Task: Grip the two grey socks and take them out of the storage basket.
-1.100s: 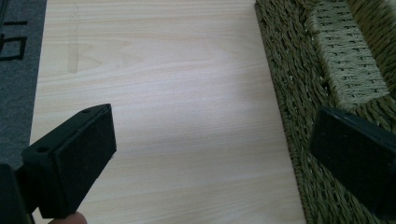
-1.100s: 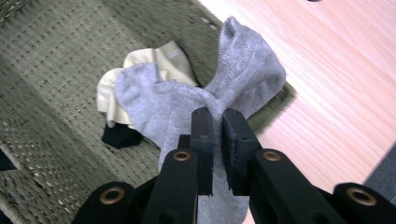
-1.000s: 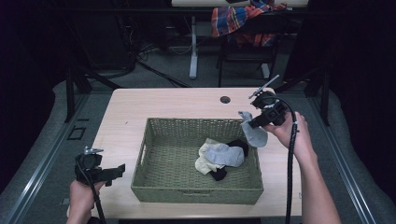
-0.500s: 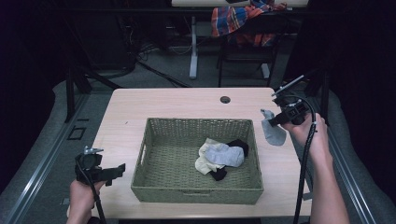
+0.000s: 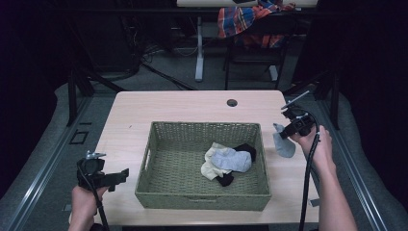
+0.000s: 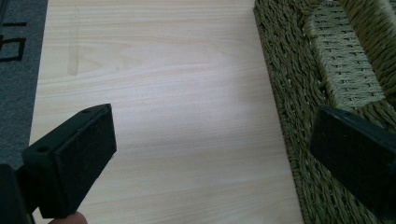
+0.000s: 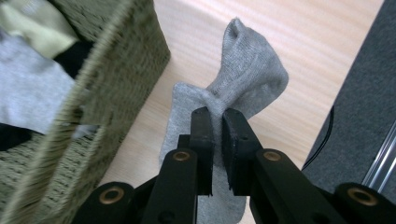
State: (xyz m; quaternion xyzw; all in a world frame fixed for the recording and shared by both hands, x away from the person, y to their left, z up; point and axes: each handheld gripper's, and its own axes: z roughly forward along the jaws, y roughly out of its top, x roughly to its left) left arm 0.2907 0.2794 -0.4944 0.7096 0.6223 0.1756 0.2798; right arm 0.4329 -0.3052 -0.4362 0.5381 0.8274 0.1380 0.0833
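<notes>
In the high view, the right gripper (image 5: 287, 132) holds a grey sock (image 5: 283, 144) over the tabletop (image 5: 183, 108), just right of the basket (image 5: 202, 197); the sock hangs down with its long axis pointing toward the person. The left gripper (image 5: 118, 177) waits well apart, left of the basket.

In the left gripper view, its jaws stand wide with nothing between them.

In the right gripper view, the jaws are pinched narrow on the sock's middle, and its lower end lies on the wood.

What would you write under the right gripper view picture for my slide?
Right tool pinches a soft grey sock over the pale wooden table, beside the woven green basket.
</notes>
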